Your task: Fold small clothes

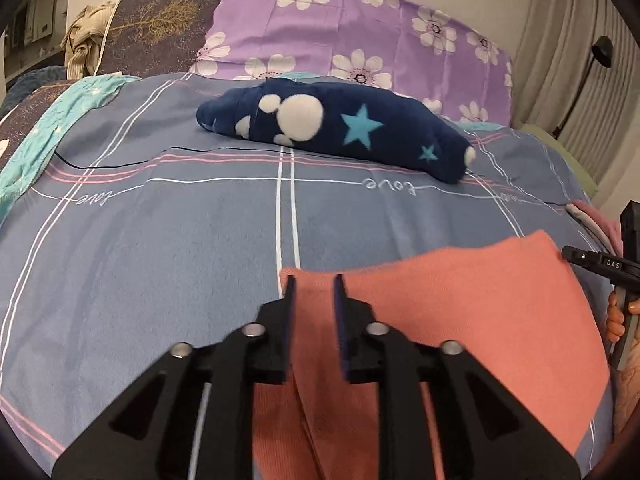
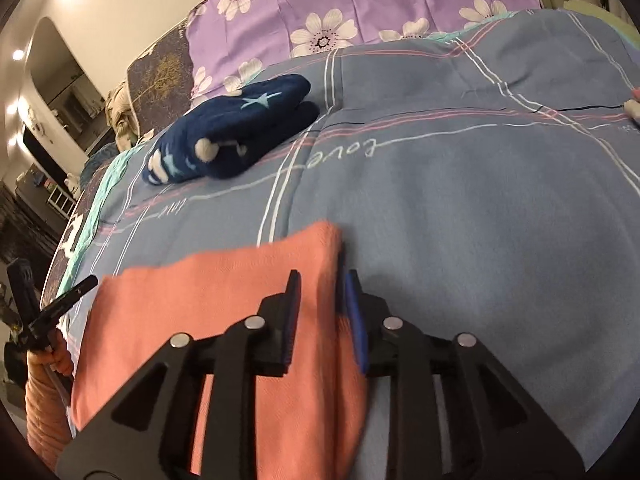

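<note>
Your left gripper (image 1: 314, 284) sits over the left edge of the salmon-pink cloth (image 1: 460, 312), jaws a little apart, cloth showing in the gap but not pinched. That cloth lies folded flat on the blue plaid bedsheet (image 1: 160, 240). Your right gripper (image 2: 322, 284) straddles its right edge, also slightly open, nothing gripped. Further back there's a navy star-print bundle (image 1: 340, 128).

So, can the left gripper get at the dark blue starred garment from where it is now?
Probably yes. The left gripper stands open over the pink garment, and only bare bedsheet lies between it and the blue starred garment further up the bed.
</note>
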`<action>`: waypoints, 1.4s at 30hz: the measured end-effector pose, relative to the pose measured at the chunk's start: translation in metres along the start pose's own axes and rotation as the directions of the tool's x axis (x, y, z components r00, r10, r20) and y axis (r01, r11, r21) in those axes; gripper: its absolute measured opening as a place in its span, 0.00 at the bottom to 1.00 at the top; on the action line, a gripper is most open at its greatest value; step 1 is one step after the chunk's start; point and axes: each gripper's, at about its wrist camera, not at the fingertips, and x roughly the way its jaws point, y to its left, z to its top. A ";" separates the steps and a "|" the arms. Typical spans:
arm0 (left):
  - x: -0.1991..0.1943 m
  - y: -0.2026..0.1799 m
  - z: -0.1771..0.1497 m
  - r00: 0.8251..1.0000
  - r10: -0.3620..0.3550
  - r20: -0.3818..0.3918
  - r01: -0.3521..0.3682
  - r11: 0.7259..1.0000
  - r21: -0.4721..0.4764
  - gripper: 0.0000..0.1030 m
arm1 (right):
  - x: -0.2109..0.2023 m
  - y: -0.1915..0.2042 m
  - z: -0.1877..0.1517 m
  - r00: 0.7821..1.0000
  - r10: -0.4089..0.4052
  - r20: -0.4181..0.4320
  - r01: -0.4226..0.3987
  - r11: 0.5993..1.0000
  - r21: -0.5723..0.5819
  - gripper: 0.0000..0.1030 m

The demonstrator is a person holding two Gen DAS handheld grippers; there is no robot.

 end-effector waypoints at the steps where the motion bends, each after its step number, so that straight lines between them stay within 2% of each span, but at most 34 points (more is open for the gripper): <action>1: -0.011 -0.002 -0.006 1.000 0.005 0.013 -0.005 1.000 0.005 0.36 | -0.009 -0.001 -0.005 1.000 -0.002 0.008 0.002 1.000 -0.013 0.27; 6: -0.072 -0.013 -0.046 0.998 -0.031 0.050 0.029 0.999 0.041 0.38 | -0.059 -0.014 -0.045 0.999 0.021 0.026 -0.020 0.999 -0.029 0.33; 11: -0.123 -0.021 -0.105 0.999 -0.042 0.026 0.041 0.998 0.051 0.38 | -0.089 -0.016 -0.093 0.998 0.056 0.018 -0.056 0.998 -0.025 0.35; 16: -0.138 -0.023 -0.141 0.998 -0.049 -0.028 0.051 0.997 0.060 0.37 | -0.105 -0.006 -0.125 0.995 0.098 0.034 -0.097 0.995 -0.029 0.42; 20: -0.134 -0.030 -0.157 0.991 -0.113 -0.070 0.117 0.992 0.057 0.37 | -0.108 0.003 -0.141 0.994 0.108 0.030 -0.107 0.993 -0.045 0.46; 21: -0.129 -0.033 -0.159 0.990 -0.116 -0.079 0.122 0.991 0.063 0.35 | -0.108 0.004 -0.143 0.994 0.109 0.029 -0.108 0.993 -0.042 0.46; 22: -0.124 -0.037 -0.160 0.991 -0.102 -0.092 0.109 0.991 0.075 0.09 | -0.109 0.004 -0.145 0.993 0.112 0.028 -0.111 0.993 -0.036 0.47; 23: -0.121 -0.037 -0.161 0.991 -0.090 -0.102 0.098 0.992 0.075 0.06 | -0.108 0.003 -0.147 0.993 0.115 0.023 -0.115 0.993 -0.023 0.47; 25: -0.129 -0.034 -0.156 0.995 -0.066 -0.070 0.070 0.996 0.058 0.05 | -0.109 0.001 -0.151 0.993 0.113 0.016 -0.113 0.994 -0.010 0.47; 28: -0.147 -0.032 -0.153 0.998 -0.049 -0.042 0.053 0.994 0.093 0.03 | -0.110 0.001 -0.158 0.995 0.102 0.017 -0.102 0.995 -0.011 0.47; 29: -0.147 -0.032 -0.153 0.998 -0.029 -0.053 0.035 0.994 0.101 0.00 | -0.109 -0.001 -0.159 0.995 0.099 0.013 -0.099 0.995 -0.005 0.47; 33: -0.130 -0.020 -0.171 0.987 0.039 -0.158 -0.024 0.995 0.098 0.00 | -0.105 -0.007 -0.162 0.995 0.103 0.004 -0.103 0.994 0.023 0.47; 35: -0.133 -0.015 -0.174 0.988 0.054 -0.142 -0.044 0.996 0.075 0.00 | -0.106 -0.006 -0.161 0.995 0.096 0.004 -0.096 0.995 0.018 0.47; 37: -0.144 -0.018 -0.165 0.996 0.031 -0.084 -0.027 0.999 0.045 0.00 | -0.107 -0.005 -0.159 0.997 0.080 0.003 -0.080 0.997 0.006 0.45; 38: -0.149 -0.023 -0.159 0.999 0.018 -0.052 -0.016 0.999 0.048 0.00 | -0.108 -0.006 -0.157 0.997 0.077 0.007 -0.077 0.997 0.005 0.37; 39: -0.153 -0.031 -0.153 1.000 0.008 -0.022 -0.007 0.998 0.062 0.00 | -0.109 -0.007 -0.156 0.997 0.080 0.013 -0.081 0.997 0.012 0.25; 41: -0.154 -0.057 -0.138 0.999 -0.045 0.013 0.044 0.992 0.115 0.04 | -0.113 -0.013 -0.153 0.996 0.078 0.031 -0.079 0.996 0.048 0.16; 42: -0.149 -0.076 -0.130 0.996 -0.087 0.013 0.084 0.985 0.151 0.07 | -0.115 -0.016 -0.152 0.997 0.074 0.038 -0.076 0.995 0.062 0.15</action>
